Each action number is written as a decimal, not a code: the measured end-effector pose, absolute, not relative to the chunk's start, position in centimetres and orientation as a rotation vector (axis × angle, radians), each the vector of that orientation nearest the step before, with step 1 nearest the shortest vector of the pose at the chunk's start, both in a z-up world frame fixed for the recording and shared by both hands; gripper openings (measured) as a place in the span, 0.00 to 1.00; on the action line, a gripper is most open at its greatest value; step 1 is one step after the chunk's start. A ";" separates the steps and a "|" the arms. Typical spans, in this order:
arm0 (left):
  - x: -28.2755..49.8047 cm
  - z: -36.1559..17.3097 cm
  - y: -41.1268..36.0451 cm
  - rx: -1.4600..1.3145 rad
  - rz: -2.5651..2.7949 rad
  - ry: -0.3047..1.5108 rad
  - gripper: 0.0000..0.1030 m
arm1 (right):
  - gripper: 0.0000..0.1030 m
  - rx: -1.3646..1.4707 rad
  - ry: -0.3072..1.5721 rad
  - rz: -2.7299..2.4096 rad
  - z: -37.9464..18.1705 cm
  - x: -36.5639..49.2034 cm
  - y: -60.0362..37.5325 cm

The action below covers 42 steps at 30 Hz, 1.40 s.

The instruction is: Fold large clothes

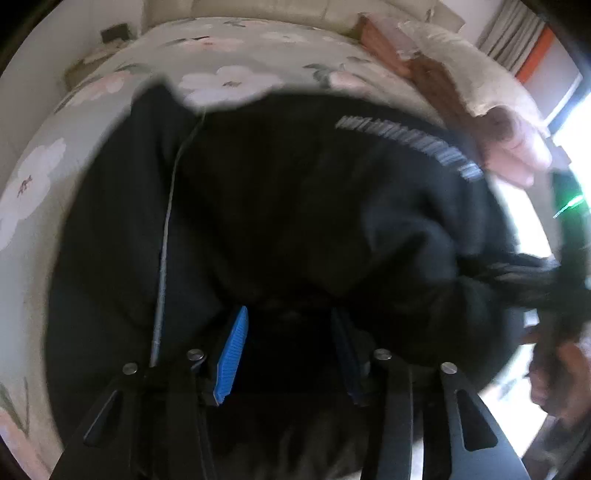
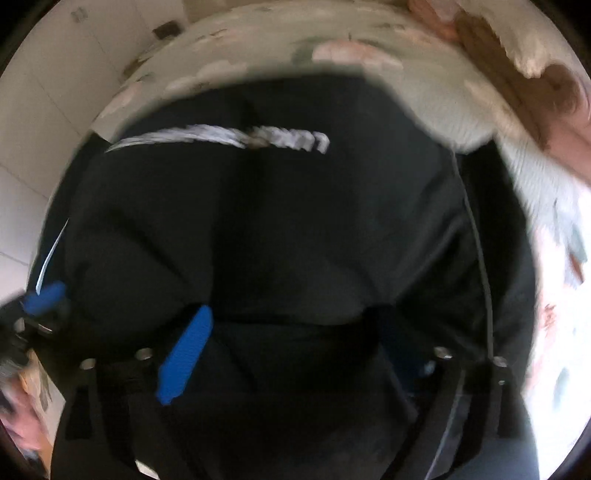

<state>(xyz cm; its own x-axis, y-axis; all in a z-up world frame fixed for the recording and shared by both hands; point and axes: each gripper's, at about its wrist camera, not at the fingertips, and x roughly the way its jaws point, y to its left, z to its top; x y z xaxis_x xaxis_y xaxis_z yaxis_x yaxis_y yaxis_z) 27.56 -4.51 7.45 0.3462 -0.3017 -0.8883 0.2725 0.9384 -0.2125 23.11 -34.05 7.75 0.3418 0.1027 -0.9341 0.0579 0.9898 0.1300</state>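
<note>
Black jacket [image 1: 295, 206] lies under both tongs, left [image 1: 291, 354] and right [image 2: 295, 354], each parted, gripping nothing.

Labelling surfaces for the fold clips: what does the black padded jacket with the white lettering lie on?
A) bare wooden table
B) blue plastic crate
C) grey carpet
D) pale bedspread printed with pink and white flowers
D: the black padded jacket lies on the pale flower-printed bedspread, whose blossoms show past its edges in both wrist views.

bed [image 1: 92, 122]: pale floral sheet | wall [image 1: 48, 48]: white, left of bed | curtain [image 1: 513, 33]: striped, right | window [image 1: 570, 122]: glaring daylight | floor [image 2: 22, 210]: pale tiles
</note>
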 end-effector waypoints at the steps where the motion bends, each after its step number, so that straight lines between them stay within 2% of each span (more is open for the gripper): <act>1: 27.8 7.6 -4.2 -0.053 -0.372 1.150 0.48 | 0.94 0.156 1.216 0.033 7.7 23.1 -34.2; 4: 28.2 9.1 -3.8 -0.077 -0.383 1.174 0.48 | 0.90 0.165 1.214 0.053 8.4 23.0 -34.7; 5: 27.9 10.2 -3.3 -0.077 -0.378 1.161 0.48 | 0.83 0.170 1.202 0.066 9.2 22.6 -34.9; 7: 26.7 12.3 -2.2 -0.085 -0.382 1.115 0.48 | 0.80 0.173 1.179 0.092 11.0 20.9 -35.3; 11: 24.9 13.9 0.7 -0.119 -0.355 1.093 0.51 | 0.80 0.125 1.119 0.083 13.8 16.5 -36.0; 15: 25.0 8.7 1.7 -0.172 -0.289 1.226 0.50 | 0.80 0.062 1.209 0.059 10.5 15.1 -35.3; 18: 25.4 7.1 0.6 -0.122 -0.263 1.232 0.51 | 0.83 0.052 1.218 0.055 8.6 15.6 -34.7; 21: 25.3 8.2 0.2 -0.047 -0.274 1.234 0.51 | 0.83 0.027 1.221 0.063 9.0 15.8 -34.5; 26: 25.0 10.3 2.7 -0.131 -0.283 1.227 0.51 | 0.83 0.120 1.222 0.080 10.9 14.4 -36.9; 34: 25.6 15.4 5.5 -0.109 -0.201 1.099 0.51 | 0.86 0.062 1.037 -0.161 17.2 13.1 -40.9; 38: 26.8 16.5 7.2 -0.120 -0.197 1.073 0.51 | 0.87 0.115 1.060 -0.185 17.6 14.8 -43.8; 39: 27.1 16.5 8.1 -0.178 -0.240 1.064 0.52 | 0.88 0.122 1.064 -0.193 17.4 15.2 -44.5; 40: 28.1 16.3 9.0 -0.266 -0.298 1.063 0.61 | 0.88 0.134 1.063 -0.200 17.1 15.7 -45.4; 42: 30.4 14.9 10.5 -0.379 -0.325 1.108 0.69 | 0.89 0.186 1.090 -0.184 15.7 16.7 -47.0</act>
<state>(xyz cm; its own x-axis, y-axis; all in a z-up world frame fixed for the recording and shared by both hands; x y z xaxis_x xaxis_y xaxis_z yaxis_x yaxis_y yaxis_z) 30.36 10.52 14.89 0.4113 -0.4360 -0.8005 0.0654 0.8900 -0.4512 16.69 -46.97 15.68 0.4502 -0.0566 -0.8911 0.2388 0.9693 0.0591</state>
